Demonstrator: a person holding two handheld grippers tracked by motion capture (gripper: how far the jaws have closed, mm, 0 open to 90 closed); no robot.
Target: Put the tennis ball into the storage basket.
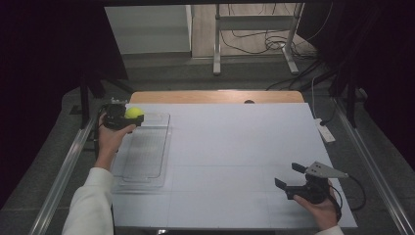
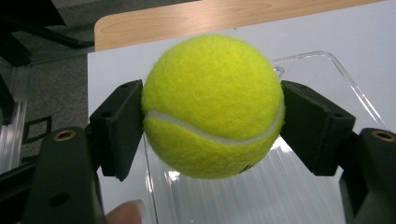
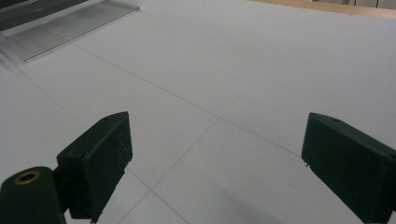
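left claw (image 2: 212, 116) grips tennis ball (image 2: 212, 105) over tray's (image 1: 147, 171) far edge

Dim room, dark surroundings, white table (image 1: 235, 161) evenly lit from above, soft shadows, glare on clear tray (image 2: 322, 70), slight grain.

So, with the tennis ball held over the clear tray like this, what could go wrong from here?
1. The left gripper pinches the tennis ball only at its two sides, so the round ball may slip out.
2. Released here, at the far end of the shallow clear tray, it may bounce or roll over the low rim onto the table.
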